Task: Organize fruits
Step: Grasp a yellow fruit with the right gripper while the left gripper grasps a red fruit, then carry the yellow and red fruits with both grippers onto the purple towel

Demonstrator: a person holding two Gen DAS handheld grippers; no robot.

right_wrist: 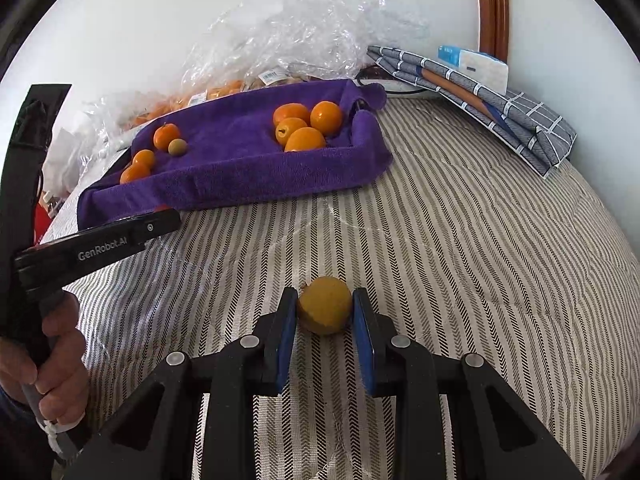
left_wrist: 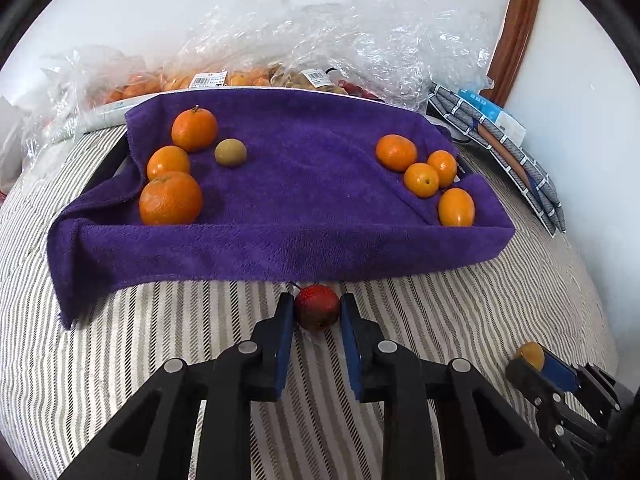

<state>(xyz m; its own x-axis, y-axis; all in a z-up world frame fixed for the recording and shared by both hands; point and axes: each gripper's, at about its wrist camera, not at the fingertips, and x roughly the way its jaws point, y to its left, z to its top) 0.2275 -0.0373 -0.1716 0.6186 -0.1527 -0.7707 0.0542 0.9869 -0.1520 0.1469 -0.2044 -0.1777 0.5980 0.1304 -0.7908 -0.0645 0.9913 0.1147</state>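
The left gripper (left_wrist: 317, 309) is clenched on a red fruit (left_wrist: 317, 306), its blue pads pressing both sides, just above the striped cloth (left_wrist: 168, 320). The right gripper (right_wrist: 325, 307) grasps a yellow fruit (right_wrist: 325, 305) the same way, low over the cloth. A hand (right_wrist: 60, 376) holds the left tool's handle. Just beyond the red fruit lies the purple towel (left_wrist: 280, 240), draped over a tray. On it, ahead left, sit three oranges (left_wrist: 171, 199) and a brownish fruit (left_wrist: 230, 152); ahead right, four smaller oranges (left_wrist: 456, 207). Farther back are plastic bags (left_wrist: 320, 32) of fruit.
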